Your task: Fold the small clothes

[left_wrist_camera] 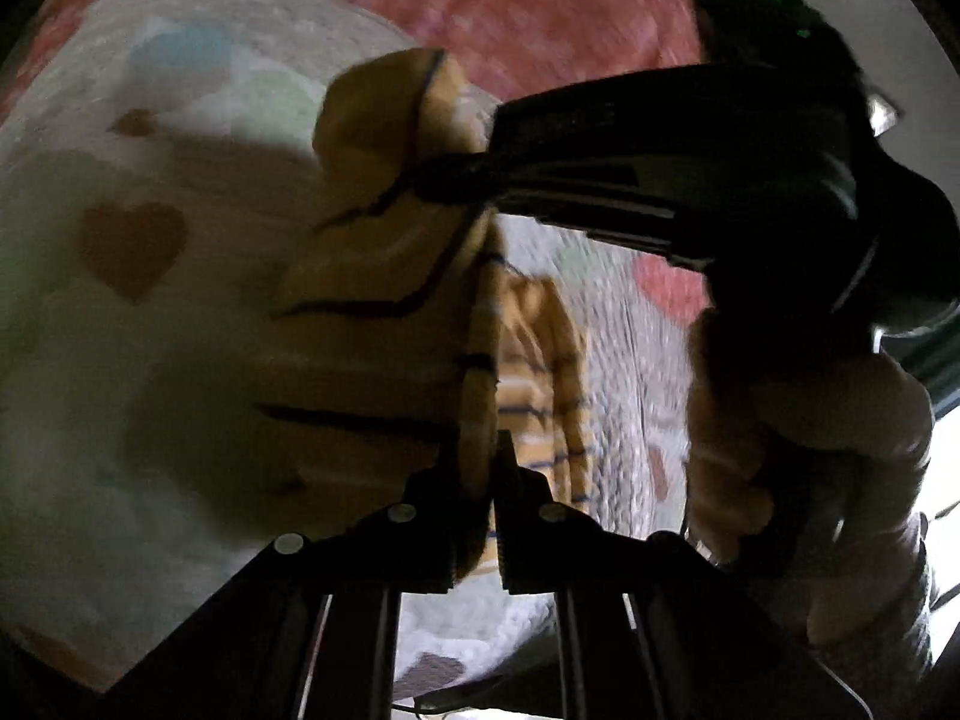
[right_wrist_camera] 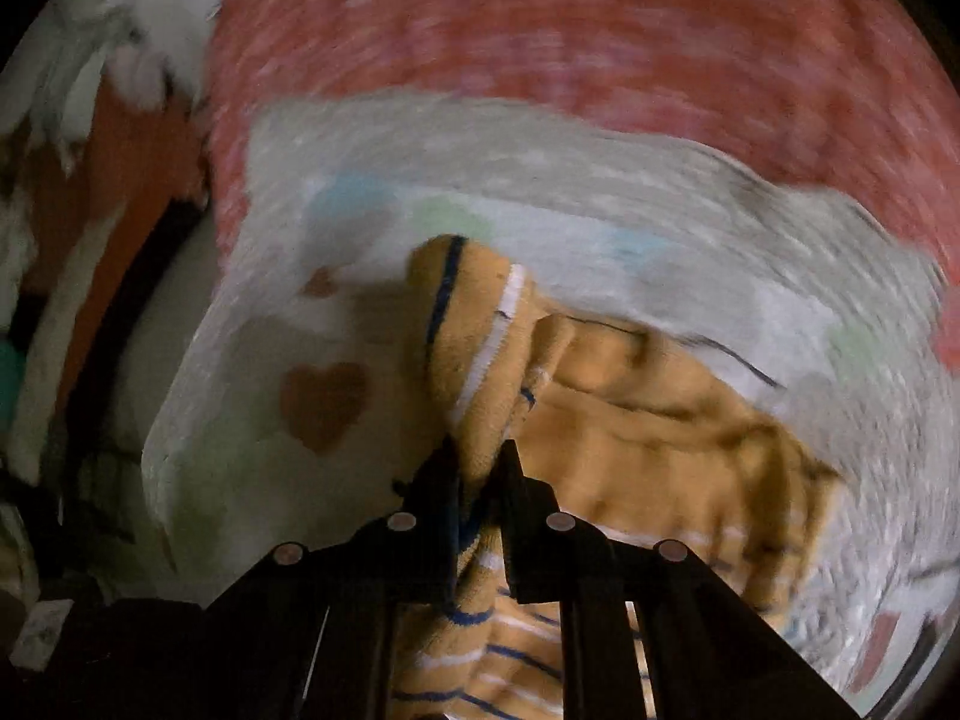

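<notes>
Both tools pinch the same small yellow striped garment [right_wrist_camera: 630, 432], lifted above a pale heart-print blanket [right_wrist_camera: 324, 396] that lies on a red cover [right_wrist_camera: 540, 36]. The left tool [left_wrist_camera: 483, 468] clamps one edge; the right tool [right_wrist_camera: 480, 474] clamps a white-banded edge. Judged step: carrying one end over for a fold, mid-motion given the blur. Next move likely calls for lowering both edges together, aligned, before letting go.

Heart-print blanket [right_wrist_camera: 252, 420] lies open left of the yellow garment [right_wrist_camera: 648, 438]; the right tool [left_wrist_camera: 456, 174] crosses in above the garment.
</notes>
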{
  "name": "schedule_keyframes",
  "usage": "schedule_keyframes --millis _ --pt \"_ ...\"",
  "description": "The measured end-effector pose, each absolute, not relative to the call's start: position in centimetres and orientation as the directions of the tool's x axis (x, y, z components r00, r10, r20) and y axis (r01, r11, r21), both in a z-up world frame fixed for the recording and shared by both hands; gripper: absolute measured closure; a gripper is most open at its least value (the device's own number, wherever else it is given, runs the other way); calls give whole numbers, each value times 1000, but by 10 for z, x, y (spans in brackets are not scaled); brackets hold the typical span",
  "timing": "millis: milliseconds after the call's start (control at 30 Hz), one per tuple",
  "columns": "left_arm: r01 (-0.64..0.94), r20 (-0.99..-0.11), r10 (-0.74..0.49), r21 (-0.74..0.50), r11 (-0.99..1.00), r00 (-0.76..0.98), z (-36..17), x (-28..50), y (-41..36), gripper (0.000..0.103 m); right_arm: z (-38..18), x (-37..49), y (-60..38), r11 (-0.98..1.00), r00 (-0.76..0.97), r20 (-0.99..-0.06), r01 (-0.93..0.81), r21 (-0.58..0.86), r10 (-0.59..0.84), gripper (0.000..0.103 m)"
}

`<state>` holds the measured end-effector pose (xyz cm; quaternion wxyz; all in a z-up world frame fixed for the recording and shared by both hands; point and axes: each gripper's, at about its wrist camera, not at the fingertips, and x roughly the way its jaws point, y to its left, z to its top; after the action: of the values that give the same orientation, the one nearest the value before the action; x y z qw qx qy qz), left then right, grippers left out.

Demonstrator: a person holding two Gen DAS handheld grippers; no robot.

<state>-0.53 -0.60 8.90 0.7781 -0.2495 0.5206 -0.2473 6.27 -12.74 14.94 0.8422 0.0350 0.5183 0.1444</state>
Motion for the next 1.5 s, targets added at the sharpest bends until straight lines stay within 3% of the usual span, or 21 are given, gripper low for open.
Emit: schedule_keyframes --millis 367,600,667,733,800,900,967,1100,1200,1267,1333,1400,1433,1500 --pt "302 -825 -541 -481 823 161 58 -11 -199 94 59 24 -327 901 472 -820 112 420 323 92" --pt "347 -814 -569 -504 791 115 80 -24 -174 92 36 3 -356 839 506 -776 170 517 376 87" --pt "343 -807 -571 -500 795 147 95 -24 -161 84 42 -3 -363 842 531 -772 185 507 348 85" --pt "301 -805 -549 -478 825 225 107 -17 -132 71 47 -10 -372 834 563 -758 202 513 330 79" --pt "242 -805 -521 -466 851 283 108 3 -98 63 48 -15 -379 813 589 -733 206 545 342 56" --pt "147 -802 -497 -477 867 332 102 28 -75 56 47 -18 -382 776 618 -691 199 599 375 36" --pt "137 -820 -445 -425 895 360 94 42 -65 46 43 -15 -378 772 610 -691 196 605 387 31" --pt "135 -846 -426 -404 905 321 69 62 -59 43 25 -3 -371 780 564 -725 211 590 395 31" --pt "115 -832 -491 -478 871 260 45 79 -53 38 11 5 -367 770 538 -730 214 601 421 30" --pt "121 -810 -538 -525 843 234 38 88 -55 29 3 10 -366 754 538 -719 213 621 440 23" --pt "139 -778 -603 -586 798 178 28 96 -65 26 -1 13 -364 741 554 -699 203 640 452 17" --pt "116 -748 -653 -643 757 121 18 99 -75 24 -2 15 -357 725 549 -672 163 669 496 27" --pt "108 -746 -656 -647 754 113 14 99 -79 23 -4 17 -353 695 535 -650 153 702 539 48" --pt "110 -760 -641 -631 768 111 13 94 -85 28 1 17 -349 681 544 -636 153 716 547 65"
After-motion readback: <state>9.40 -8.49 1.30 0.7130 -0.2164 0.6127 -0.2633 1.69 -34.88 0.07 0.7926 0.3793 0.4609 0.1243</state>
